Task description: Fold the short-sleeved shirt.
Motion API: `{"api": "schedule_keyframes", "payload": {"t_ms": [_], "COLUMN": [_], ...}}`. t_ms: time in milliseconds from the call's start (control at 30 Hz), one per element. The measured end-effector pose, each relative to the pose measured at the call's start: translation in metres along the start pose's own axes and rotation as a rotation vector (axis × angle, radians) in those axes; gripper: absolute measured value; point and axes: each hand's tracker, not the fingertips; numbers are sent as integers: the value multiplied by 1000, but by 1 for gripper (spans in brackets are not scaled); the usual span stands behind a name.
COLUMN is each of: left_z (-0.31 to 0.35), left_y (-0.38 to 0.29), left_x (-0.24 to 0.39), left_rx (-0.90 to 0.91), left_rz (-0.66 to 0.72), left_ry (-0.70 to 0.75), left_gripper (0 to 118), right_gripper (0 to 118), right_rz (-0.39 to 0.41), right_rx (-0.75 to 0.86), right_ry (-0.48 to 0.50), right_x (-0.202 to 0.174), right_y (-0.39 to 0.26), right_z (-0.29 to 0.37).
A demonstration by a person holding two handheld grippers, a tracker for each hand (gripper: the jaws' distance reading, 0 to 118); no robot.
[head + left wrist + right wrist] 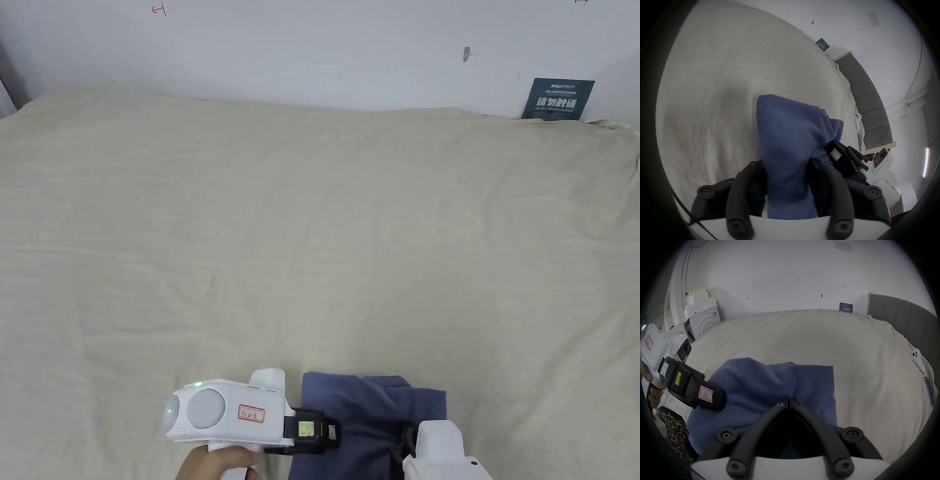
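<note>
I am looking down over a wide bed (325, 219) covered in a cream sheet. At 6 o'clock in the head view, right at the near edge, lies the short-sleeved shirt (369, 412), dark blue and already gathered into a compact, several-layered bundle. My left gripper (312, 431) reaches in from 7 o'clock. In the left gripper view a thick fold of the blue cloth runs up between its two jaws, which stand well apart on either side of it; I cannot tell whether they are actually pressing on it. My right gripper (788, 404) sits at 5 o'clock over the shirt's right half. In its own view the jaw tips meet with no gap, and I see no cloth pinched between them.

I judge the folding to be well along: the shirt is reduced to a small packet. What seems left is squaring or flattening the puffed upper layer and letting go.
</note>
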Motion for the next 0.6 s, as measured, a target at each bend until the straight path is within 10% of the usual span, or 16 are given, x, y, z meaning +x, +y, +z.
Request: {"api": "schedule_keyframes", "payload": {"t_ms": [133,600], "left_z": [4,100], "left_y": [-2,53], "left_x": [3,-34], "left_rx": [22,92], "left_rz": [9,-143], "left_ry": [-22,128], "left_gripper": [20,18], "right_gripper": [0,0], "right_rz": [-14,27], "right_rx": [3,312], "right_ry": [27,11], "right_x": [5,24], "right_y": [11,127], "right_z": [9,88]}}
